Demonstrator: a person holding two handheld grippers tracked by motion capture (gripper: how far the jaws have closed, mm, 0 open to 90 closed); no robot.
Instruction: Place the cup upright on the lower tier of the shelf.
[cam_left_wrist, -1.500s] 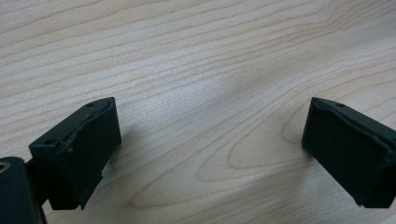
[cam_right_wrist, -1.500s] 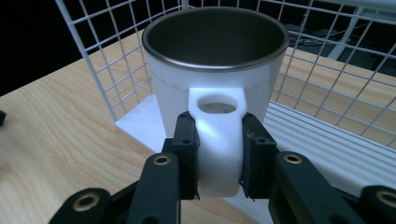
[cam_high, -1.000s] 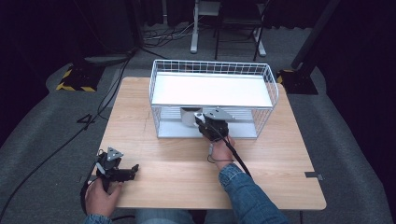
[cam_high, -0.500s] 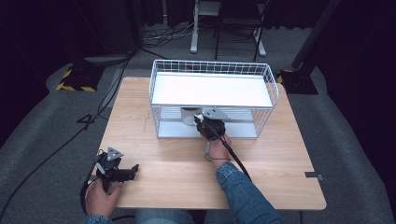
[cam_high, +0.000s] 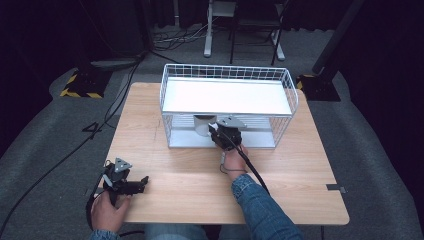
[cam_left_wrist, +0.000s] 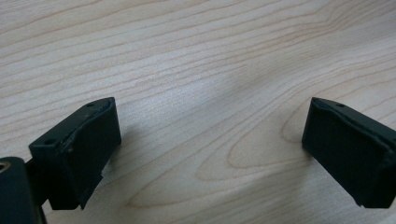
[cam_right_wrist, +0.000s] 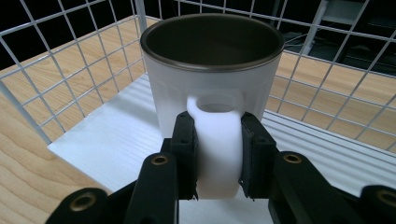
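While the wooden table (cam_high: 180, 165) fills the middle of the high view, the white wire rack (cam_high: 227, 102) sits at upper centre of it, a two-level basket with a solid white shelf on top and an open lower bay facing the person.

Change over the last second: close to none. Rack, both hands and mug sit in the same picture spots as a second ago; the right gripper looks the same, at most nudged a hair deeper into the bay. Grip already made and steady.

Right gripper (cam_high: 226, 134) is at frame centre, at the mouth of the lower bay. In the right gripper view its jaws are pinched on the white handle of the white mug (cam_right_wrist: 212, 79), pads (cam_right_wrist: 184, 154) flat on both sides of the handle loop. Mug stands upright on the white lower shelf (cam_right_wrist: 112, 149), wire grid walls behind and to the left, dark inside, apparently empty. In the high view the mug (cam_high: 202, 125) shows just left of the gripper, under the top shelf.

Left gripper (cam_high: 125, 182) is at lower left, parked on the table, well apart from the rack. Left gripper view: jaws spread wide, only bare wood grain between them, holding nothing.

My read: pinch is secure, so the mug is either just placed or about to be pulled out. Clearance under the top shelf looks tight; rim could catch on a lift.
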